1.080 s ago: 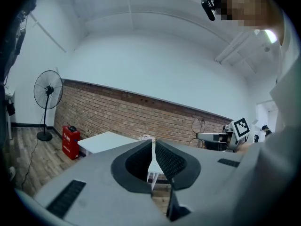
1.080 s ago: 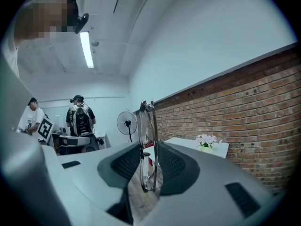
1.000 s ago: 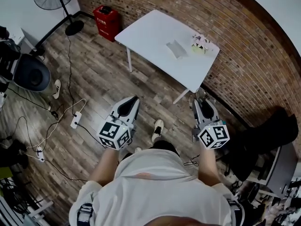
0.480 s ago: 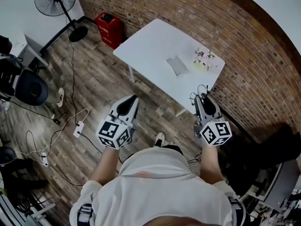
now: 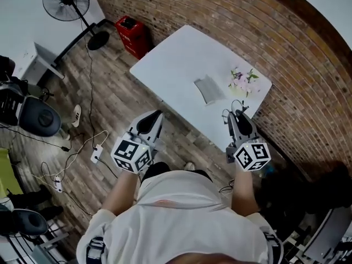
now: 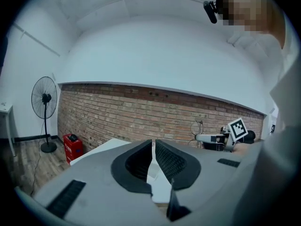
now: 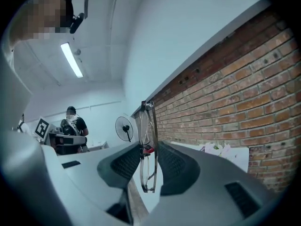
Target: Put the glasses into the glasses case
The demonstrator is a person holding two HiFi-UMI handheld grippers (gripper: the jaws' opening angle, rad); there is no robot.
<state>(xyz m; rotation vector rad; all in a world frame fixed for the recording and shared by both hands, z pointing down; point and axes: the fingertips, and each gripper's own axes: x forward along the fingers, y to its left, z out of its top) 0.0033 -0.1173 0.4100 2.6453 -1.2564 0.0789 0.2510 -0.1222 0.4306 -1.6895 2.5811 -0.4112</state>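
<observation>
Seen from the head view, a wood-plank floor [image 5: 115, 92] fills the left half, with a dark chair [image 5: 36, 117] at 9 o'clock, a standing fan [image 5: 66, 1] at 11 o'clock before a pale wall, and a white power strip [image 5: 94, 154] with loose cables lying at 8 o'clock. A red box [image 5: 133, 29] stands on the floor against the brick wall [image 5: 231, 10], which curves across the top and down the right side. A white table [image 5: 176, 59] stands at 12 to 1 o'clock, one long edge close to the bricks. On it the grey case [image 5: 208, 88] lies flat towards the near right end, and a small bunch of flowers [image 5: 243, 81] sits just beside the case at its 2 o'clock, near the table's right corner. The person stands at the bottom, both forearms stretched forward and roughly level. The left gripper [image 5: 158, 115] hangs over the floor at the table's near edge, at the case's 8 o'clock and well apart from it; its own view shows the jaws drawn together with nothing between them [image 6: 152, 145]. The right gripper [image 5: 237, 113] is held over the table's near right edge, at the case's 5 o'clock, near it but not touching. Its jaws are clamped on the folded glasses [image 7: 146, 121], which stand upright on edge between the pads, rising above the jaw tips and hanging below them.
</observation>
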